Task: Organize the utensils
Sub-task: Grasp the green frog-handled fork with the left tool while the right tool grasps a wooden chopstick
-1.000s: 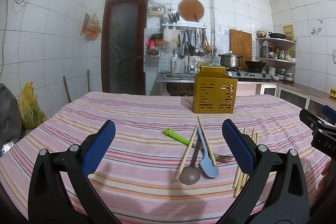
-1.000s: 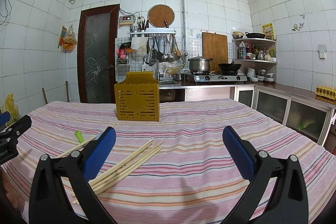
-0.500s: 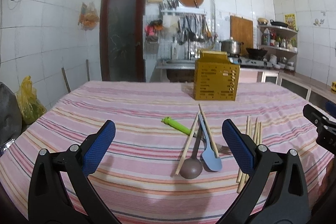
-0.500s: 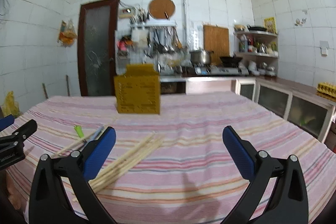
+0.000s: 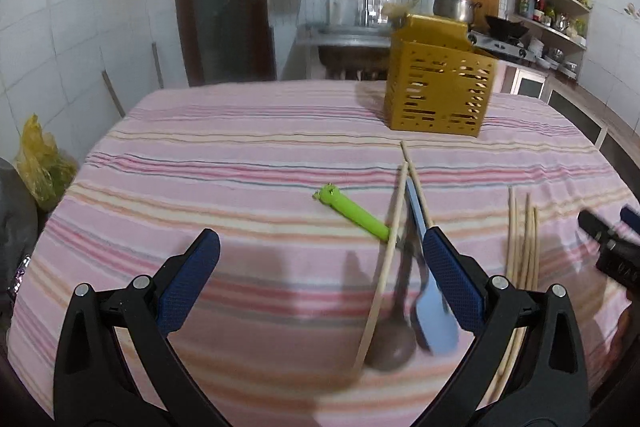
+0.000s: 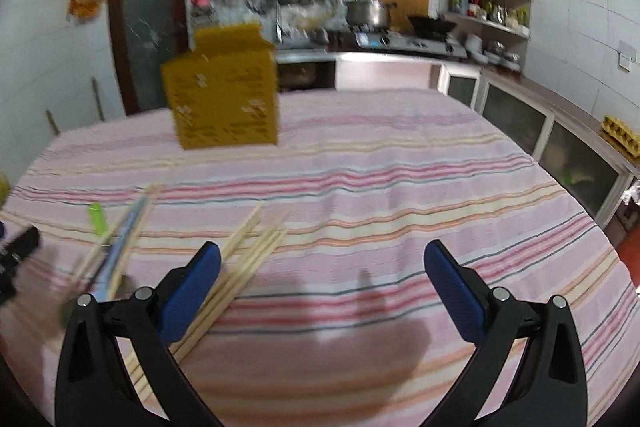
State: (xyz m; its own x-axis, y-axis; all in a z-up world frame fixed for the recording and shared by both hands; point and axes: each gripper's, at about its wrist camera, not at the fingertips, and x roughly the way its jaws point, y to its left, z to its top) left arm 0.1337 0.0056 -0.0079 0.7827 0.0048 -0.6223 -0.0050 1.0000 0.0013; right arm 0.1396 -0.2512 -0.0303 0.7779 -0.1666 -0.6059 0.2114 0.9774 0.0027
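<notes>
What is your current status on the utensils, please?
Left gripper and right gripper both open, empty, above the table. Chopsticks, spoons and fork loose on the cloth; yellow holder upright at the far side. Nothing blocking.

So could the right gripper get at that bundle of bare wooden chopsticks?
Probably yes: the right gripper is open, and the bundle of wooden chopsticks lies loose on the striped tablecloth beside its left finger, with nothing covering it.

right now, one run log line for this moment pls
left gripper: open, empty | right gripper: open, empty | chopsticks, spoons, fork: on table | holder: upright
</notes>
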